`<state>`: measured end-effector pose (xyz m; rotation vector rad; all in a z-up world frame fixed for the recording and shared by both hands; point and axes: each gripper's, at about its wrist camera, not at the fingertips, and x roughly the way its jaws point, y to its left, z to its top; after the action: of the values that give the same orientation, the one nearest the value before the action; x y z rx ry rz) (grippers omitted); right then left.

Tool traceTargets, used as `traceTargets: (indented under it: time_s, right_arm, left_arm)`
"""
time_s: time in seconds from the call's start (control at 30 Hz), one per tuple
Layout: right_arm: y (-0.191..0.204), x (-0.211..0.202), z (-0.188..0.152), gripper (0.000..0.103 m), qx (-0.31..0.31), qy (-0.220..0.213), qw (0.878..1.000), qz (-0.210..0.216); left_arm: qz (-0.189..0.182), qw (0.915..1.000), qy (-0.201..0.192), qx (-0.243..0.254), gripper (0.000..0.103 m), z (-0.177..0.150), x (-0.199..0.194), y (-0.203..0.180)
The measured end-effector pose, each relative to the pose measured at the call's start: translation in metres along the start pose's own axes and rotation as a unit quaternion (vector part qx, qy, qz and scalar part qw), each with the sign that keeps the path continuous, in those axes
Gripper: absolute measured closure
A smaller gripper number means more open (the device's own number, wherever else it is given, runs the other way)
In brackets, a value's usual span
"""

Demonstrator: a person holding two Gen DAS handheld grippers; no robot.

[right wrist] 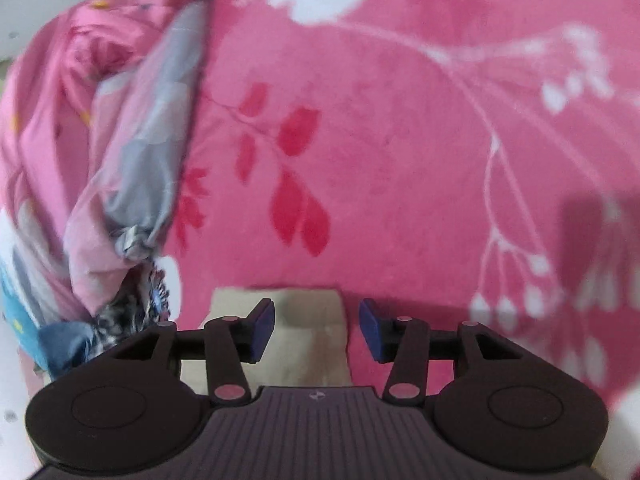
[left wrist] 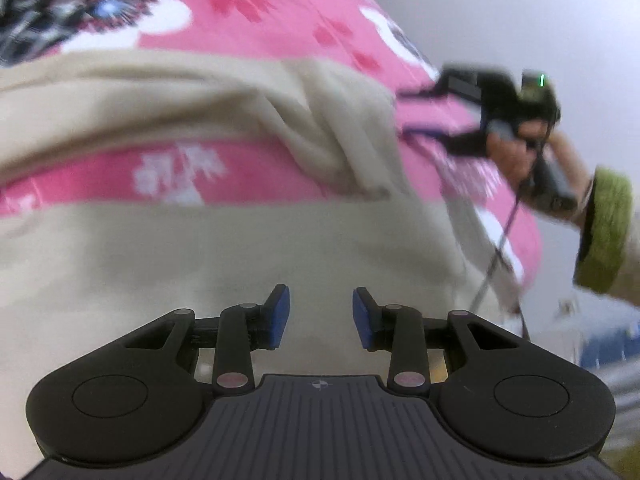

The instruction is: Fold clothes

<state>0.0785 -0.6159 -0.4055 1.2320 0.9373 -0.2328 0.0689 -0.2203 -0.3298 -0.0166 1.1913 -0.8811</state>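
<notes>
A beige garment (left wrist: 192,248) lies spread over a pink flowered blanket (left wrist: 280,28), with a bunched fold (left wrist: 332,128) toward its right side. My left gripper (left wrist: 321,316) hovers over the flat beige cloth, jaws apart, nothing between the blue pads. In the left wrist view my right gripper (left wrist: 472,116) shows blurred at the right, held by a hand in a green cuff (left wrist: 608,228). In the right wrist view my right gripper (right wrist: 317,330) is open over a narrow beige end of the garment (right wrist: 308,320), which lies between the pads without being pinched.
A heap of crumpled pink, grey and blue printed bedding (right wrist: 120,140) lies at the left of the blanket (right wrist: 400,140). A dark patterned cloth (left wrist: 36,20) sits at the far left. The blanket's edge drops off at the right toward a pale wall (left wrist: 520,8).
</notes>
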Motion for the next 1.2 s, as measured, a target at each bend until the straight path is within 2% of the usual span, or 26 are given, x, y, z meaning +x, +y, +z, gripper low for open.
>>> traceTargets:
  time_s: [0.13, 0.17, 0.2, 0.23, 0.27, 0.37, 0.43, 0.5, 0.57, 0.63, 0.73, 0.83, 0.9, 0.93, 1.0, 1.07, 1.13, 1.2]
  right_arm:
    - [-0.001, 0.022, -0.011, 0.053, 0.01, 0.045, 0.998, 0.047]
    - [0.004, 0.025, -0.016, 0.059, -0.009, 0.048, 0.998, 0.041]
    - [0.01, 0.025, -0.021, 0.065, -0.029, 0.043, 0.998, 0.031]
    - [0.016, 0.025, -0.026, 0.086, -0.049, 0.037, 0.998, 0.02]
    - [0.023, 0.022, -0.028, 0.092, -0.064, 0.024, 0.998, 0.009]
    - [0.055, 0.002, -0.027, 0.094, -0.128, -0.031, 0.991, -0.014]
    - [0.084, -0.018, -0.021, 0.094, -0.193, -0.078, 0.978, -0.033]
    - [0.113, -0.03, -0.011, 0.094, -0.255, -0.12, 0.958, -0.06]
    - [0.136, -0.028, 0.001, 0.094, -0.319, -0.138, 0.934, -0.089]
    - [0.152, -0.013, 0.015, 0.094, -0.369, -0.136, 0.911, -0.122]
    - [0.159, 0.019, 0.035, 0.093, -0.399, -0.12, 0.895, -0.157]
    - [0.148, 0.063, 0.052, 0.09, -0.396, -0.105, 0.887, -0.212]
    - [0.13, 0.083, 0.067, 0.088, -0.376, -0.116, 0.879, -0.269]
    - [0.121, 0.085, 0.075, 0.088, -0.353, -0.123, 0.882, -0.287]
    - [0.098, 0.066, 0.094, 0.088, -0.259, -0.149, 0.915, -0.27]
    - [0.077, 0.036, 0.102, 0.088, -0.168, -0.162, 0.95, -0.207]
    - [0.064, 0.011, 0.095, 0.086, -0.12, -0.141, 0.969, -0.162]
    - [0.052, -0.002, 0.079, 0.075, -0.087, -0.109, 0.981, -0.132]
  left_arm:
    - [0.032, 0.9983, -0.048, -0.007, 0.069, 0.026, 0.012, 0.014]
    - [0.04, 0.9973, -0.061, -0.011, 0.069, 0.033, 0.014, 0.019]
    - [0.049, 0.996, -0.074, -0.015, 0.069, 0.041, 0.017, 0.024]
    - [0.06, 0.9945, -0.084, -0.021, 0.069, 0.048, 0.023, 0.029]
    - [0.069, 0.9932, -0.09, -0.025, 0.069, 0.054, 0.026, 0.032]
    - [0.088, 0.9897, -0.108, -0.032, 0.069, 0.07, 0.03, 0.044]
    - [0.1, 0.9871, -0.12, -0.036, 0.069, 0.081, 0.032, 0.051]
    - [0.102, 0.9865, -0.124, -0.03, 0.069, 0.088, 0.032, 0.054]
    - [0.107, 0.9865, -0.123, -0.018, 0.069, 0.092, 0.033, 0.056]
    - [0.111, 0.987, -0.116, -0.008, 0.069, 0.093, 0.035, 0.059]
    - [0.117, 0.9879, -0.102, 0.006, 0.069, 0.094, 0.039, 0.062]
    - [0.123, 0.9886, -0.086, 0.01, 0.069, 0.093, 0.043, 0.067]
    - [0.126, 0.9889, -0.079, 0.004, 0.069, 0.092, 0.046, 0.07]
    - [0.124, 0.9891, -0.079, 0.003, 0.069, 0.091, 0.046, 0.071]
    - [0.122, 0.9893, -0.079, 0.003, 0.068, 0.09, 0.045, 0.071]
    - [0.121, 0.9896, -0.078, 0.003, 0.068, 0.09, 0.044, 0.072]
    - [0.118, 0.99, -0.077, 0.0, 0.067, 0.089, 0.042, 0.072]
    - [0.112, 0.9907, -0.076, -0.011, 0.065, 0.087, 0.038, 0.072]
